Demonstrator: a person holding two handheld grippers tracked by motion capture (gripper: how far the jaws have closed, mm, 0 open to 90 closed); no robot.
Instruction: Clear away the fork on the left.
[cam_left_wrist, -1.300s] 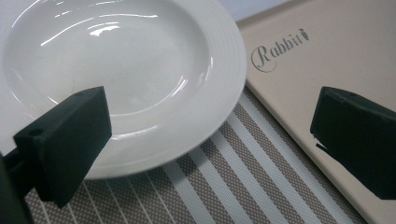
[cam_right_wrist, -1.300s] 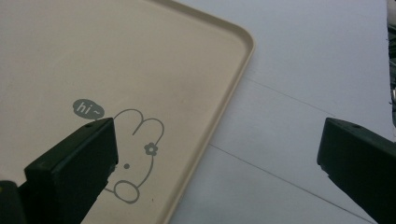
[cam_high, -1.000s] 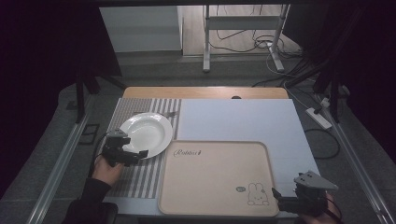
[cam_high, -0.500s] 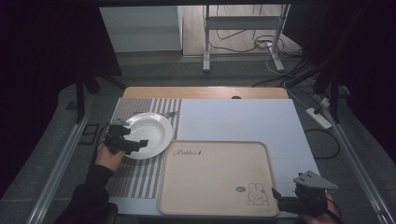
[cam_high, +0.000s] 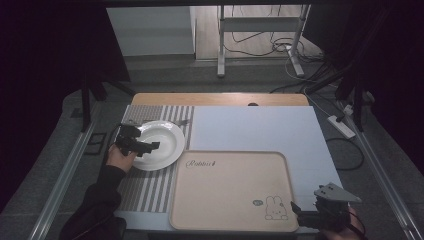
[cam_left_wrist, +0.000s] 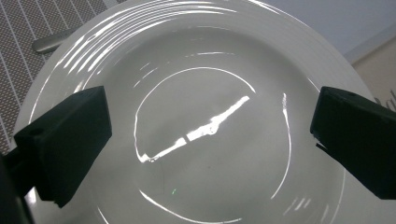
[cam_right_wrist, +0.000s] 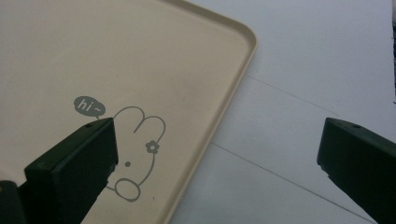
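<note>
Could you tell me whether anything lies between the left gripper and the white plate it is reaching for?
Nothing visible does. The left gripper hangs over the white plate with its jaws wide open, and the plate's bare, shiny bowl shows between them. A metal utensil lies behind the far rim on the striped placemat, outside the jaws.

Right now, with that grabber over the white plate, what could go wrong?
1. The plate looks glossy, and the left gripper hangs open above its middle, not at the rim. A pinch there may just slip.
2. A spoon lies partly under the plate's far edge, so a lift or nudge could drag it or tip the plate.
3. The tray lies right beside the plate, so sliding the plate could catch on its raised rim.
</note>
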